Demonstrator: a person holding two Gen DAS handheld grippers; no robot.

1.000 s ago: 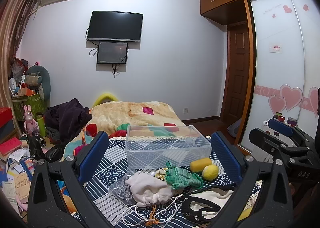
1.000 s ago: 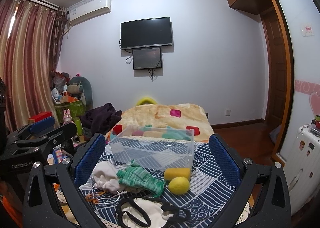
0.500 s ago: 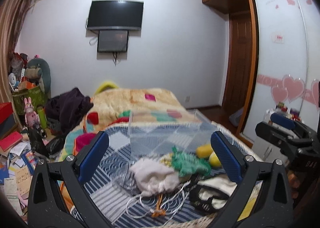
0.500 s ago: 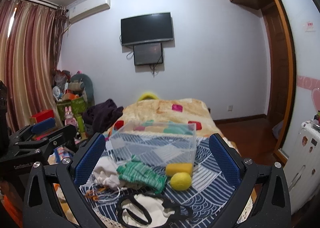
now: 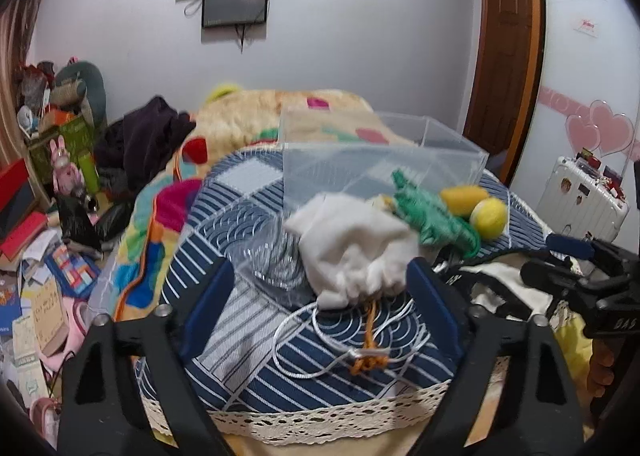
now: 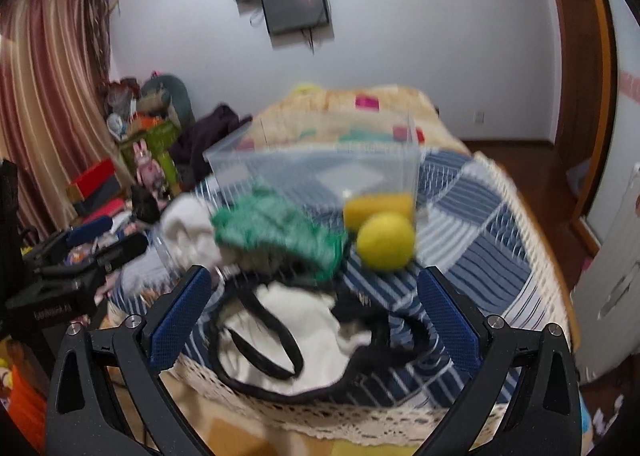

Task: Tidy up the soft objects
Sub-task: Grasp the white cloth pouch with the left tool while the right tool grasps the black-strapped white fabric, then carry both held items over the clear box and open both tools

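Soft objects lie on a blue patterned cloth (image 5: pixel 248 344) in front of a clear plastic box (image 5: pixel 380 151). A white drawstring pouch (image 5: pixel 356 248), a green knitted piece (image 5: pixel 436 215), a yellow sponge (image 5: pixel 462 193) and a yellow ball (image 5: pixel 488 215) show in the left wrist view. My left gripper (image 5: pixel 320 308) is open, just short of the pouch. My right gripper (image 6: pixel 312 316) is open above a white and black fabric item (image 6: pixel 296 340); the green piece (image 6: pixel 280 232) and ball (image 6: pixel 386 240) lie beyond it.
White cords with an orange knot (image 5: pixel 360 352) lie by the pouch. A clear lid (image 5: pixel 276 256) lies under the pouch. A bed with a patterned blanket (image 5: pixel 280 115) stands behind. Floor clutter (image 5: pixel 44 256) is at left, a white suitcase (image 5: pixel 580 195) at right.
Both grippers have moved forward and down toward the objects, which now look larger and closer. Both stay open and empty.
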